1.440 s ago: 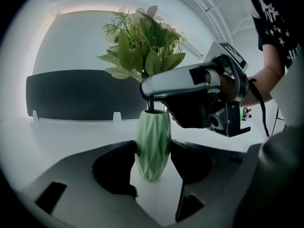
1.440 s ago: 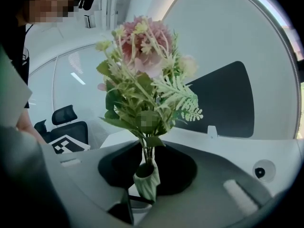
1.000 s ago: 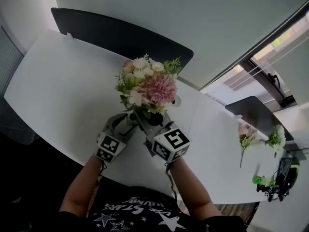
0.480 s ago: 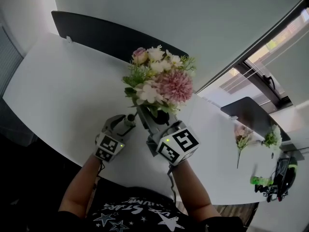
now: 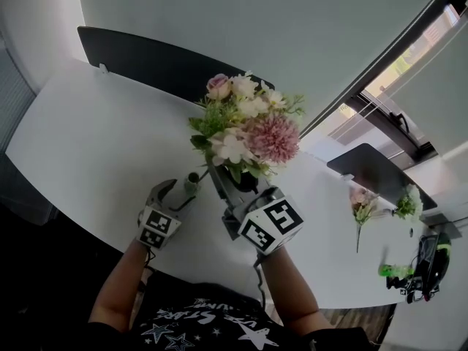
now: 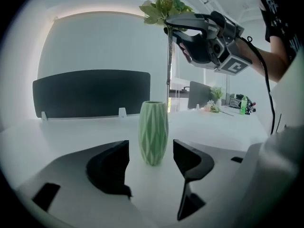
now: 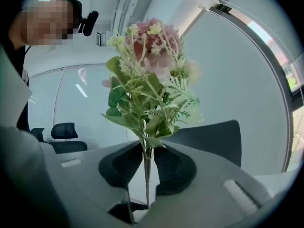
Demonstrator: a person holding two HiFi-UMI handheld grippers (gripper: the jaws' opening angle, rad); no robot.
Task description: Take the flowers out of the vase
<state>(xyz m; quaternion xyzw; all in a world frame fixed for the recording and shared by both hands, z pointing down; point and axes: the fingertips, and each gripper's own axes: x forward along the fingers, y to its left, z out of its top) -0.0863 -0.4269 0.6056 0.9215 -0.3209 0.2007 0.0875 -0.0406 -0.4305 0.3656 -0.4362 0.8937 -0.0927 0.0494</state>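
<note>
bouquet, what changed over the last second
The right gripper, shut on the stems of the bouquet, carried it upward, away from the vase. The left gripper is opening its jaws, with the vase between them but untouched. The vase stayed upright on the table, and the loose flowers lie where they were.

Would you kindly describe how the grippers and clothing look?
Both the left gripper and right gripper are grey with black jaws, a white cube of black square markers and a black cable. The left's jaws are opening, vase between them. Black star-printed shirt.
</note>
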